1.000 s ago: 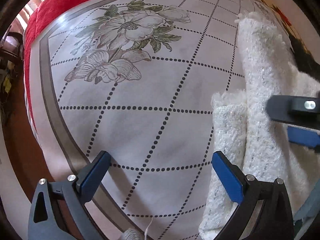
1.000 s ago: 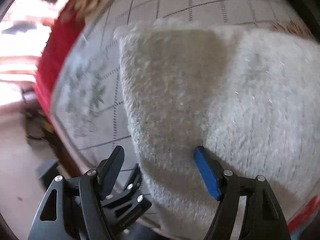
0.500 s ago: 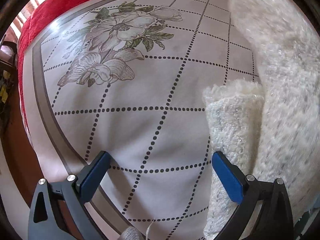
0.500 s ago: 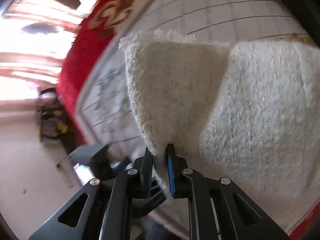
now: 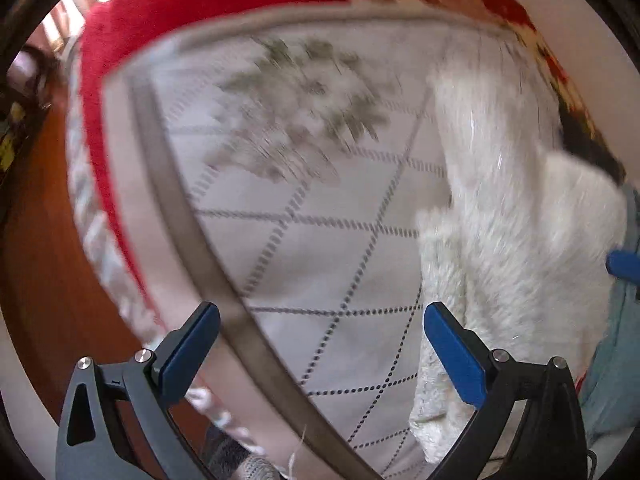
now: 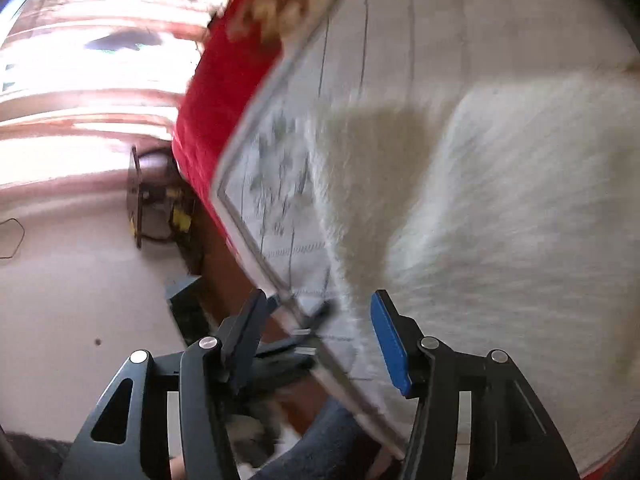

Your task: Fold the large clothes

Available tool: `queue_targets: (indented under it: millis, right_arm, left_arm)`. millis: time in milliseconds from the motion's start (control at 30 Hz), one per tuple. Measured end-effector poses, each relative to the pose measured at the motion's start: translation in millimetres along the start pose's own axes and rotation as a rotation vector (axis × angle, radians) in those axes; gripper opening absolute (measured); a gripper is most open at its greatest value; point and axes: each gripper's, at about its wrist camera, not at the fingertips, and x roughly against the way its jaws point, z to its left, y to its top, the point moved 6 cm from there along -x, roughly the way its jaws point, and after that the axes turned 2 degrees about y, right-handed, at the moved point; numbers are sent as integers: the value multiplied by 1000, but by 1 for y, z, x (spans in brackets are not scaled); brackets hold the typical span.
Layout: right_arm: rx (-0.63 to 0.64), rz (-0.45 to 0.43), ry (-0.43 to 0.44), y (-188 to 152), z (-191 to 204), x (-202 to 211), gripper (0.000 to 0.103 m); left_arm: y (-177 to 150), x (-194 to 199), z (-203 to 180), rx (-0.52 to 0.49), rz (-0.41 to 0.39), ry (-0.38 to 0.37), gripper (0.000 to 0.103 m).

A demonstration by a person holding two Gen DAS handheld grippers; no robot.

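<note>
A fluffy white garment [image 5: 516, 216] lies folded on the white quilted bedspread [image 5: 320, 240], at the right of the left wrist view. It fills the right half of the right wrist view [image 6: 500, 208]. My left gripper [image 5: 320, 344] is open and empty over the bed's near edge, left of the garment. My right gripper [image 6: 316, 328] is open and empty at the garment's near edge; one of its blue fingertips [image 5: 622, 264] shows at the far right of the left wrist view. Both views are motion-blurred.
The bedspread has a grey border band [image 5: 192, 240] and a flower print [image 5: 304, 132]. A red blanket [image 5: 168, 16] lies along its far and left sides. The floor [image 6: 80, 288] is left of the bed, with dark furniture [image 6: 156, 196] beyond.
My right gripper was shut on the garment's edge half a second ago and has opened and let go. Both grippers have pulled back toward the bed's near edge.
</note>
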Motion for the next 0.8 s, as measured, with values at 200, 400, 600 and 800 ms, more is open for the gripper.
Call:
queue_targets:
  millis: [200,400,600,800]
  right_arm:
    - [-446,-175,26,-56,-95,43,58]
    - [-777,-313,234,-163,-171,-6,72]
    - [-708,-233,693,-145,-167,-113,72]
    - [-686,-352,493,-95,-189,-76,69]
  left_arm:
    - [43,38,-27,-58,-49,-36,103]
    - [75,33,-60,-139,-51,-51,103]
    - [96,27,-88,-221,-43,-22,103]
    - [105,26,-115,-354,-37,27,103]
